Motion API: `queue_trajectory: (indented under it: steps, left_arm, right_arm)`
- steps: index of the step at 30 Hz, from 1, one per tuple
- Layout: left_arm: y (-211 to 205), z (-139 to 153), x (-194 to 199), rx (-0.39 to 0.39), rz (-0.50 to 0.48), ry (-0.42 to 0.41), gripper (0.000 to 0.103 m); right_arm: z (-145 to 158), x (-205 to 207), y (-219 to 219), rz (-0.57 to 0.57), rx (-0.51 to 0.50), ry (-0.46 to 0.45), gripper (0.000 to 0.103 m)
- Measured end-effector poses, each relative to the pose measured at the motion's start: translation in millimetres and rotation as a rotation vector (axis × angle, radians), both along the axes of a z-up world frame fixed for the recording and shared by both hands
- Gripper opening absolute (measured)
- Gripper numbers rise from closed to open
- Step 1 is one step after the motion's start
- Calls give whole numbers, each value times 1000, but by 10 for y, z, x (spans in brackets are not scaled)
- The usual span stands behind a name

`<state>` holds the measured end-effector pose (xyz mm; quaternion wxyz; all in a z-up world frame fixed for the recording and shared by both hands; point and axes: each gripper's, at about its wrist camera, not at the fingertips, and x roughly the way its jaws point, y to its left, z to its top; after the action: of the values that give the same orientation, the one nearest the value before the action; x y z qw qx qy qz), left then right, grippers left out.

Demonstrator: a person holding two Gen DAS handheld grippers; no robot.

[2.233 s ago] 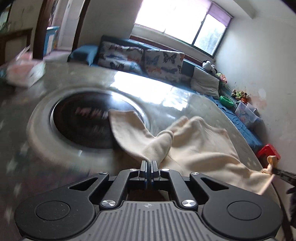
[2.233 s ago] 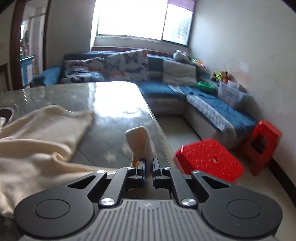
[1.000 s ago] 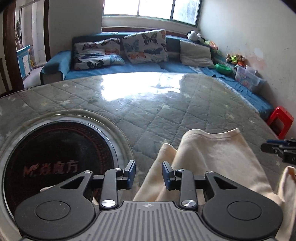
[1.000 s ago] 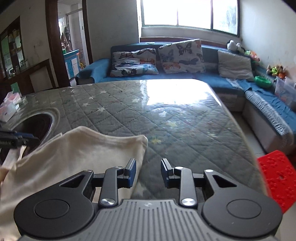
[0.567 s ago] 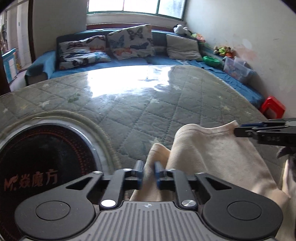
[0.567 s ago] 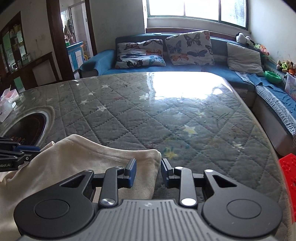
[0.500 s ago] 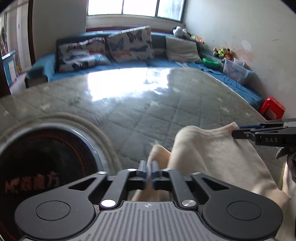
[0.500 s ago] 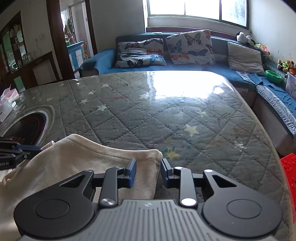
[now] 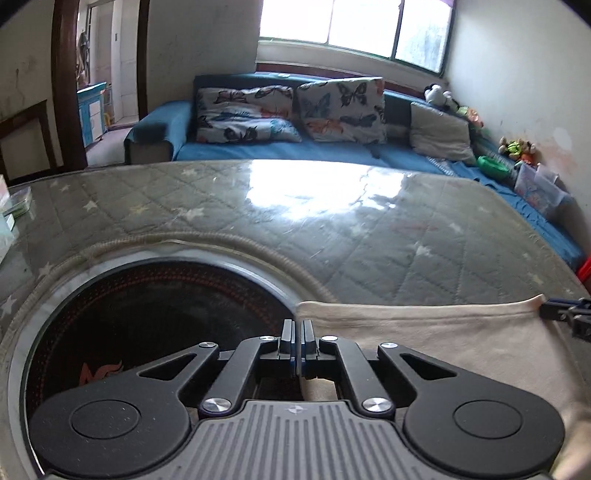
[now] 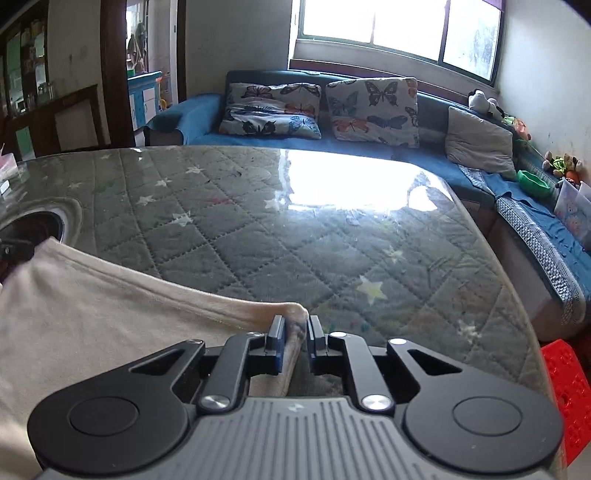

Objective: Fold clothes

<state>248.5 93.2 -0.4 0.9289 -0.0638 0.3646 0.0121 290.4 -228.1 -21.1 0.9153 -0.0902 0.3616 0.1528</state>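
Inventory by count: one cream garment (image 9: 443, 343) on one quilted table (image 9: 369, 236); one round black cooktop (image 9: 147, 317) set into it. Two butterfly-print cushions (image 10: 273, 110), one grey cushion (image 10: 480, 144) (all on one blue sofa (image 10: 369, 147)). One red stool (image 10: 569, 387). Two grippers, left gripper (image 9: 296, 345) and right gripper (image 10: 295, 341).

We see a grey quilted table cover with pale stars (image 10: 229, 236), glossy where it mirrors the bright window (image 10: 399, 26). A round black cooktop with red markings (image 9: 155, 325) is sunk into the table. Beyond stands a long blue sofa (image 10: 369, 149) bearing two butterfly-print cushions (image 10: 373, 110) and a plain grey pillow (image 10: 480, 144). A green bowl (image 10: 533, 182) and small plush toys (image 10: 563, 164) sit further along it. A red plastic stool (image 10: 567, 387) stands just beside the table's edge.
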Motion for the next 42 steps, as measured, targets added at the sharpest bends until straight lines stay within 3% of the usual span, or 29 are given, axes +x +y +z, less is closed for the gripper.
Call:
queue_trajectory:
  steps: [4,9,17,27,33,37,42]
  left_arm:
    - [-28,113,-134,-6,-11,-19,6]
    - [-256,207,-357,-58,-109,-20,11]
    - [-723,64,-565,-73,-227,17,11]
    - [-713,-78,-639,-62,-212,26,11]
    - [-749,-21,-668,-49,-225,28,14]
    - [-810,-15,-706,-33,-249,23,21]
    - [-862,-50,-717,-17,-258,27,22]
  right_arm:
    - [124,-159,26,52,10,-11,16]
    - [242,-551,131,174,30,12,30]
    - [186,-1327,266,321,-13,66,32]
    - [125,-1894,-101,288,-56,87,33]
    - [328,-2035,-32,340,-60,63,33]
    - [461,-2173,163,474,-6,98,35]
    - [454,-2403,511,675,-23,132,38]
